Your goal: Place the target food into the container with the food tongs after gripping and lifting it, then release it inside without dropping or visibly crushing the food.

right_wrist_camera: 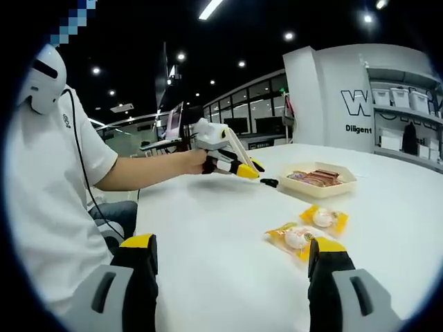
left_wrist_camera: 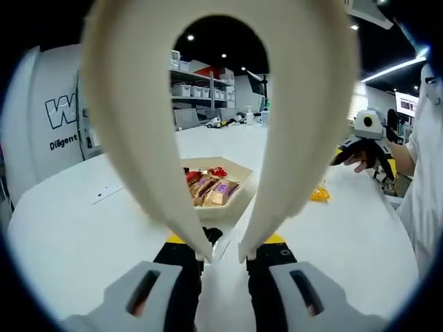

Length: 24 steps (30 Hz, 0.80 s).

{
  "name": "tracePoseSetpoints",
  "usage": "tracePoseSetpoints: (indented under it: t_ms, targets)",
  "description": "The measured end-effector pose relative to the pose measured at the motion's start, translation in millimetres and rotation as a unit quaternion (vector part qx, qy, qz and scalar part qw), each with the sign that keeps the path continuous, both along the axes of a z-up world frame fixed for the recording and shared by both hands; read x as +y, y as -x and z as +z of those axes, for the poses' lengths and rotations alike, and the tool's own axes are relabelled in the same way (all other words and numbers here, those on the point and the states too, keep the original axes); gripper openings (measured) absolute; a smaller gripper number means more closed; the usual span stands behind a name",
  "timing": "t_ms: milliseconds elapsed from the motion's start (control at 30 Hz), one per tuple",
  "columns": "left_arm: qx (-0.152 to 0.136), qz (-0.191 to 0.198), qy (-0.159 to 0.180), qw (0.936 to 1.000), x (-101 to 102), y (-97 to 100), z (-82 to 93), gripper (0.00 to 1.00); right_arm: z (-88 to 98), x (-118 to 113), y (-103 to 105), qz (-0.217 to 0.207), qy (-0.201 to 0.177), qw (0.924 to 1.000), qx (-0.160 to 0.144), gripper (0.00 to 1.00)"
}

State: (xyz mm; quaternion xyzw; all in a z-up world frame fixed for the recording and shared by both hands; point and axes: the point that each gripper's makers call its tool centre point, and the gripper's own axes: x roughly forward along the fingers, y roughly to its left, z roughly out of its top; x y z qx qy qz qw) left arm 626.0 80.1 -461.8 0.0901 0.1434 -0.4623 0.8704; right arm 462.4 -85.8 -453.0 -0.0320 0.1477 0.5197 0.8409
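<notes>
The food tongs [left_wrist_camera: 221,117] are plain cream, held in a left gripper [left_wrist_camera: 225,257] with black fingers, yellow tips and pale grey bodies — the right gripper [right_wrist_camera: 232,252] wears the same black, yellow and grey. The container [right_wrist_camera: 324,181] is beige, holding packets in red, brown and purple, and the two food packets [right_wrist_camera: 311,228] on the white table [right_wrist_camera: 221,242] are yellow-orange with pale round contents. The person's shirt [right_wrist_camera: 48,187] is white, and the wall lettering [right_wrist_camera: 360,104] is dark on white.
</notes>
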Motion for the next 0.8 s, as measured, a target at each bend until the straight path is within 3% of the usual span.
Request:
tracePoseSetpoints:
  t_ms: [367, 800]
  targets:
    - [-0.015, 0.016, -0.015, 0.9996, -1.7, 0.4, -2.2, 0.23, -2.7, 2.0, 0.7, 0.002, 0.0, 1.0, 0.003, 0.91]
    - [-0.024, 0.032, -0.005, 0.9992, -2.9, -13.4, 0.6, 0.24, -4.2, -0.1, 0.8, -0.001, -0.001, 1.0, 0.005, 0.91]
